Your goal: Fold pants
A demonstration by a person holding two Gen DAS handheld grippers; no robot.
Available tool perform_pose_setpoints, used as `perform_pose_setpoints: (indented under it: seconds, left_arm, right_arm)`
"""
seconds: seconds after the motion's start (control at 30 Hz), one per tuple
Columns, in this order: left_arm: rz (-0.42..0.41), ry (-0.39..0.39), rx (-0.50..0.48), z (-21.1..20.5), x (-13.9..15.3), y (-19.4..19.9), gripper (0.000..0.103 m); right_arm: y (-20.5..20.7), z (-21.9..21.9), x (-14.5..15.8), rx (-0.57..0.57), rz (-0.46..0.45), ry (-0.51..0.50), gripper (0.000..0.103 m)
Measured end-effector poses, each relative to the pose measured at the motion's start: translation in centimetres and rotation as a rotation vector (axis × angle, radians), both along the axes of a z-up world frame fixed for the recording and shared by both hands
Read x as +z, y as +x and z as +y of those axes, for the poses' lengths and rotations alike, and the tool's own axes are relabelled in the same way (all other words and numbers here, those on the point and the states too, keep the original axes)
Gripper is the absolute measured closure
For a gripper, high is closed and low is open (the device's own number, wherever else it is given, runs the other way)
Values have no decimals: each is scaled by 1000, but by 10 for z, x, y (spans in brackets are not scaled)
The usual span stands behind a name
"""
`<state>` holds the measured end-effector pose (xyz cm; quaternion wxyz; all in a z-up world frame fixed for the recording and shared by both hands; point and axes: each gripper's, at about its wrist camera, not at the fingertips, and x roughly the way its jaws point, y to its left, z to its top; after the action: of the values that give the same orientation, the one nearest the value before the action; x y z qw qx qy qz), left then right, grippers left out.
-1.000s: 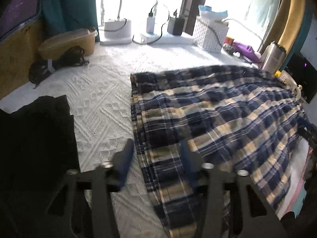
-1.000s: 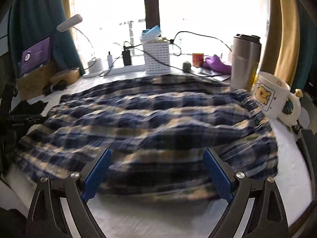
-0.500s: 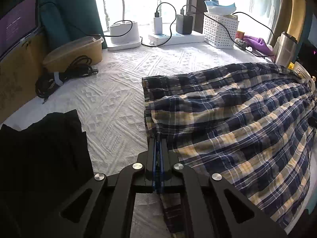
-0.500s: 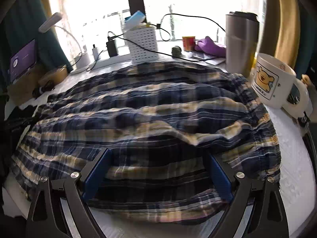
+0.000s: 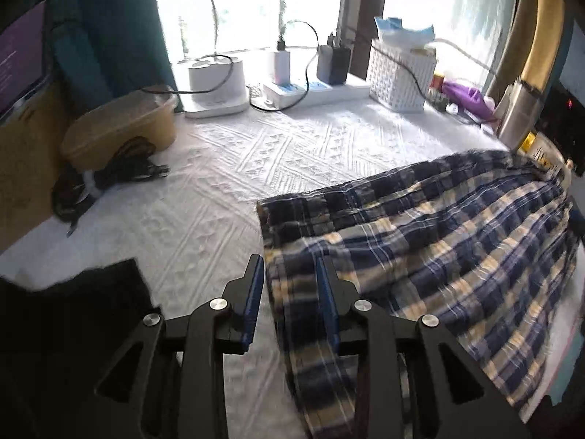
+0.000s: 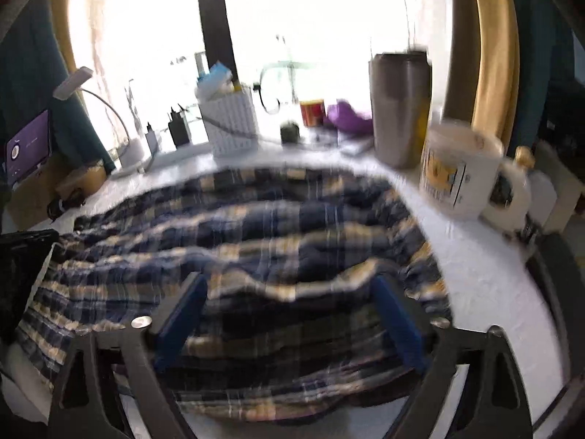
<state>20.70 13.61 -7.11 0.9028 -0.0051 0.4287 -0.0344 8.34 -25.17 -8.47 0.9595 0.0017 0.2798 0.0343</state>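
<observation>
Lying between both parted grippers, the plaid pants (image 5: 420, 256) are soft and limp; the left gripper (image 5: 290, 285) straddles the hem edge, the right gripper (image 6: 289, 314) empty above the waist.

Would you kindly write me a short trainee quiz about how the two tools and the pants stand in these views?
1. True or false: the left tool is shut on the blue-and-cream plaid pants.
2. Which stands nearest the white cartoon mug? A) steel tumbler B) white lattice basket C) purple screen
3. Fill in: the right tool is ____ above the plaid cloth.

Key: 1 false, its jaws straddle the pants' edge, apart; 2 A; 3 open.
</observation>
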Motion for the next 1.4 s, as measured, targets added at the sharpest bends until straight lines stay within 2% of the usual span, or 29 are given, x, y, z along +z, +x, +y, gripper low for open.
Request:
perform_pose_setpoints:
  seconds: [0.1, 0.13, 0.3, 0.37, 0.4, 0.5, 0.7, 0.8, 1.0, 1.13, 1.17, 1.23, 1.27, 1.3, 1.4]
  left_arm:
    - [32, 21, -1, -3, -13, 17, 74]
    - [34, 25, -5, -3, -15, 21, 74]
    - [7, 56, -23, -6, -19, 32, 74]
    - [-8, 52, -33, -5, -20, 35, 85]
    - [-6, 60, -35, -4, -21, 37, 95]
    - [-16, 66, -50, -3, -23, 43, 99]
    - [-44, 96, -35, -1, -21, 52, 100]
    - [-46, 69, -11, 6, -21, 58, 100]
    - [-73, 9, 47, 16, -6, 51, 97]
    - [-121, 49, 86, 16, 14, 35, 96]
    - [-130, 44, 88, 17, 18, 31, 94]
    - [-150, 39, 95, 16, 28, 18, 78]
    - [-157, 34, 91, 14, 31, 13, 74]
    - [-162, 26, 85, 12, 33, 5, 71]
    - [-153, 10, 55, 1, 34, -15, 71]
  right_arm:
    - [5, 4, 5, 19, -8, -17, 54]
    - [8, 5, 6, 32, -2, -22, 57]
    - [34, 18, 15, 76, 6, -86, 58]
    - [52, 23, 20, 92, 11, -139, 58]
    - [65, 24, 19, 91, 28, -179, 58]
    - [97, 18, 14, 62, 77, -243, 58]
    - [146, 4, -9, 22, 183, -241, 58]
    - [155, 3, -16, -8, 197, -228, 58]
    - [143, 1, -8, -36, 170, -203, 56]
    - [128, 2, 1, -59, 141, -188, 55]
    - [123, 2, 4, -60, 135, -182, 52]
    - [114, 4, 7, -58, 122, -176, 45]
    - [109, 5, 9, -56, 116, -172, 41]
    - [103, 6, 11, -53, 109, -167, 40]
    - [89, 9, 15, -46, 94, -160, 38]
